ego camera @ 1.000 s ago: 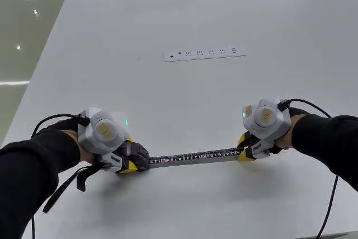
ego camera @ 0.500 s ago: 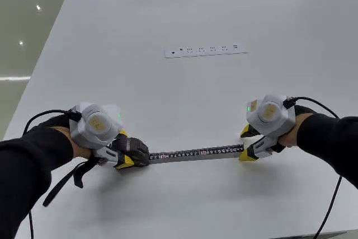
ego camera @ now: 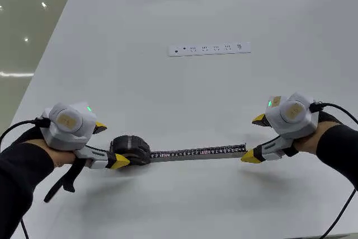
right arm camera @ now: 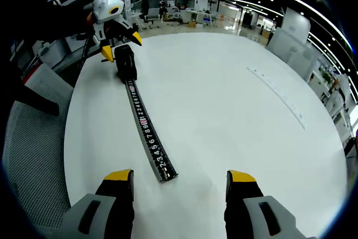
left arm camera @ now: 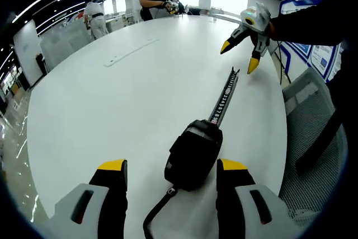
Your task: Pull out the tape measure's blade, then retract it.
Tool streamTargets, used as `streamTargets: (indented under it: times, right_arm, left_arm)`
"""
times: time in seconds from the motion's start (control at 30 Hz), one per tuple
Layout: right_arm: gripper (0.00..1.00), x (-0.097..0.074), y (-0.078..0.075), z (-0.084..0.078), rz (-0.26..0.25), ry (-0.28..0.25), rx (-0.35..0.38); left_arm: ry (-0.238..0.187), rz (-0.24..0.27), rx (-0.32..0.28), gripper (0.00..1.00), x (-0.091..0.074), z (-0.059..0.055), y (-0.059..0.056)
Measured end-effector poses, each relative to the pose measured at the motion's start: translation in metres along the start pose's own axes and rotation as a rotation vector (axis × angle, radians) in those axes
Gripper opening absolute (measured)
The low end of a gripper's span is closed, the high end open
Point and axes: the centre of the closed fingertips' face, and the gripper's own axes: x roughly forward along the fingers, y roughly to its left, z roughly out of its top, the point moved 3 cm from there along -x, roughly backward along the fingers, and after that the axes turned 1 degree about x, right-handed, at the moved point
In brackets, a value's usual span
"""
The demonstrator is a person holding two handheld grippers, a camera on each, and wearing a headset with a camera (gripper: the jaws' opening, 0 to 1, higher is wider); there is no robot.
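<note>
1. A white workbench (ego camera: pixel 168 93) is seen from above. A person in black sleeves holds a grey gripper with yellow-tipped jaws in each hand.
2. The tape measure (ego camera: pixel 130 148), a black case, lies on the near left part of the bench. Its blade (ego camera: pixel 198 151) is pulled out and lies flat on the surface, running right from the case.
3. The left gripper (ego camera: pixel 110 145) has its jaws spread wide. The case sits between them. In the left gripper view there is a gap on each side, so the jaws are not squeezing it. A black strap (left arm camera: pixel 155 216) trails from the back of the case.
4. The right gripper (ego camera: pixel 253 138) also has its jaws spread and holds nothing. It sits just beyond the blade's free end. In the right gripper view the hooked tip lies on the bench ahead of the jaws, nearer the left one.
5. A white power strip (ego camera: pixel 209 49) lies farther back on the bench, well apart from the tape measure.
</note>
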Motion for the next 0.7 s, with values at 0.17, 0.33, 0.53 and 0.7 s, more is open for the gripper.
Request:
streamTargets:
  times: [0.17, 0.33, 0.53, 0.7]
  right_arm:
    - [0.68, -0.012, 0.002, -0.003, -0.036, -0.048, 0.050]
    - [0.71, -0.016, 0.014, -0.021, -0.030, -0.045, 0.078]
    - [0.75, -0.035, 0.025, -0.026, -0.068, -0.072, 0.106]
    - [0.80, -0.054, 0.027, -0.027, -0.117, -0.133, 0.142]
  left_arm:
    - [-0.020, 0.028, -0.075, 0.69, -0.009, -0.003, 0.000]
    - [-0.035, 0.046, -0.129, 0.74, -0.016, -0.012, -0.004]
    - [-0.038, 0.089, -0.190, 0.84, -0.023, -0.021, -0.003]
    - [-0.057, 0.125, -0.224, 0.94, -0.030, -0.026, -0.001]
